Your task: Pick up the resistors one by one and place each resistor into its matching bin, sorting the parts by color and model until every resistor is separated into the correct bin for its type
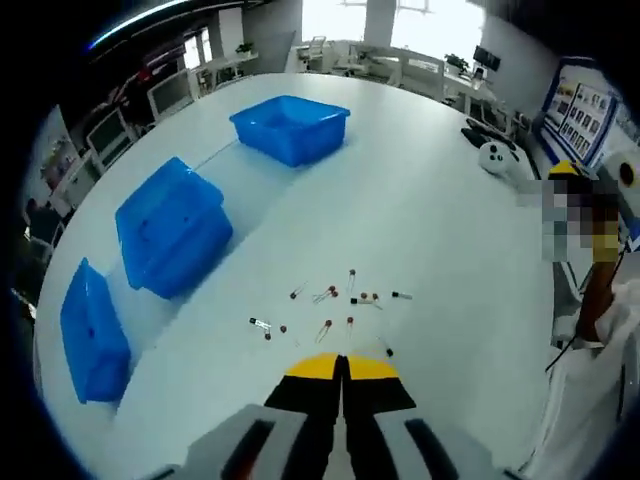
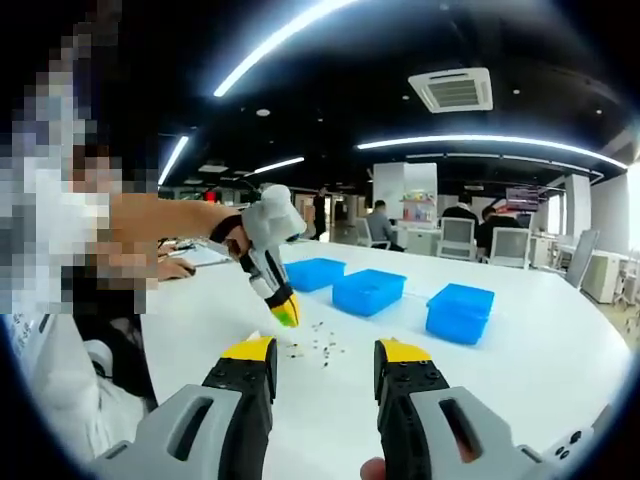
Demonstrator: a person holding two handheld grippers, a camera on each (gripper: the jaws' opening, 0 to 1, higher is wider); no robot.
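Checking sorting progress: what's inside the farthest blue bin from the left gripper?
The farthest blue bin shows bare blue floor where visible; its near wall hides part. The resistors lie loose on the table.

The resistors (image 1: 330, 305) in the lower centre of the left gripper view are too small to tell colours or models. In the right gripper view they are mere specks (image 2: 322, 348).
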